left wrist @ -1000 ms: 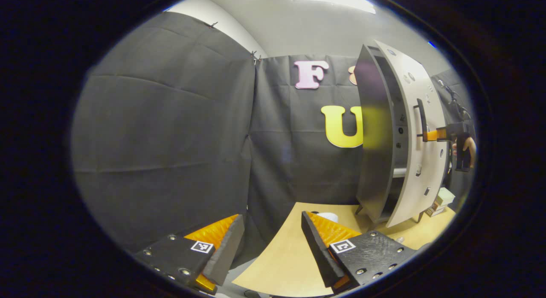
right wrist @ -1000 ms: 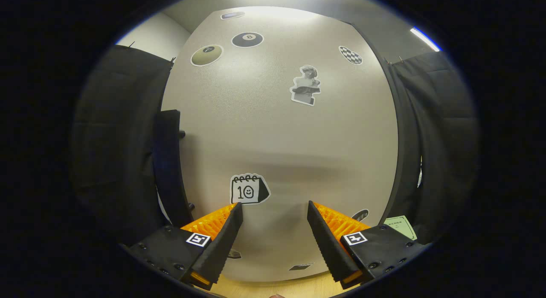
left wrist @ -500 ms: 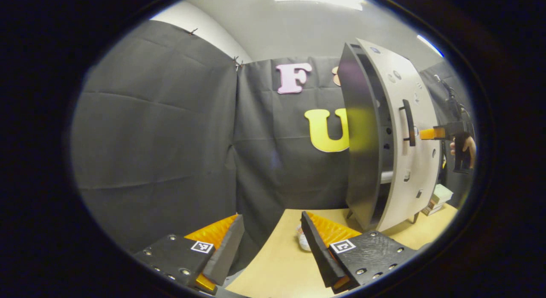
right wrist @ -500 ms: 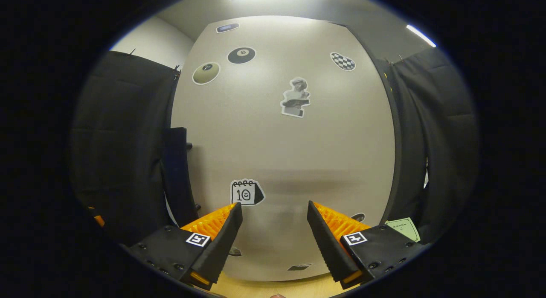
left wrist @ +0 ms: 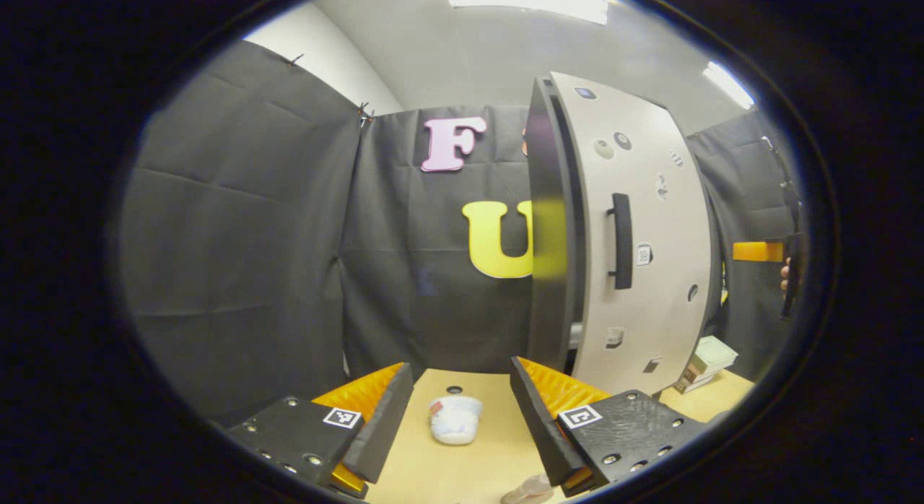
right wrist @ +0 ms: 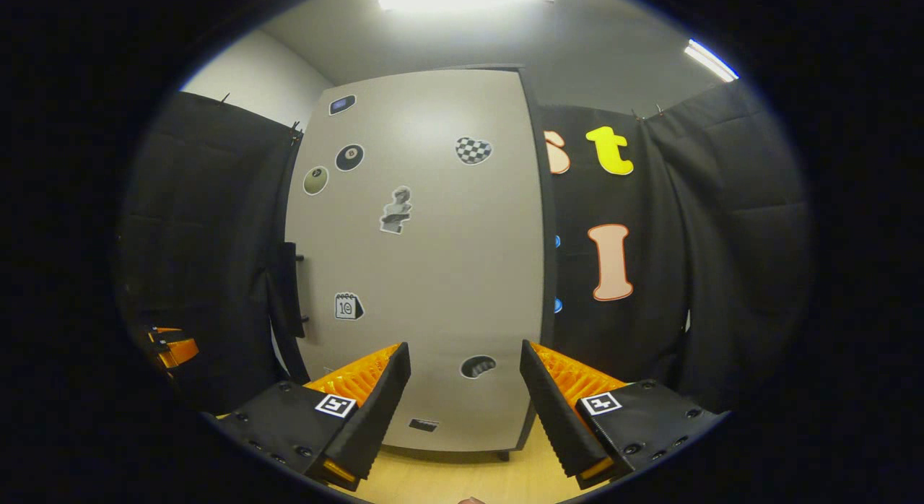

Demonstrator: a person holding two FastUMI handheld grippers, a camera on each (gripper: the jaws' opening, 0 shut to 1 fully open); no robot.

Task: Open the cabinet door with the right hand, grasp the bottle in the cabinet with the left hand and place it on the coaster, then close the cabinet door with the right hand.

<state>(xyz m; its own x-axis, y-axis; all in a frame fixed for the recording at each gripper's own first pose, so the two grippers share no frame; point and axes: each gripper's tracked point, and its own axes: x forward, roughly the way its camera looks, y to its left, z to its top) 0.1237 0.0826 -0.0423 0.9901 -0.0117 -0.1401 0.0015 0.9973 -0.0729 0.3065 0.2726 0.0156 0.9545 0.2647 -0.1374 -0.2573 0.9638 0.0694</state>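
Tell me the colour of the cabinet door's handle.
The handle is black, standing against the pale grey cabinet door. It shows best in the left gripper view.

Pale grey flat cabinet door [right wrist: 426, 266], dotted with stickers: black eight-ball, olive ball, black-white checkered heart, grey bust, white calendar. Black bar handle [left wrist: 621, 240] on it. Dark grey cabinet side panel [left wrist: 546, 229]. Light tan wooden tabletop [left wrist: 462, 464]. White rounded bottle [left wrist: 455, 419] with a reddish bit. Pale green and white stacked boxes [left wrist: 707, 354].
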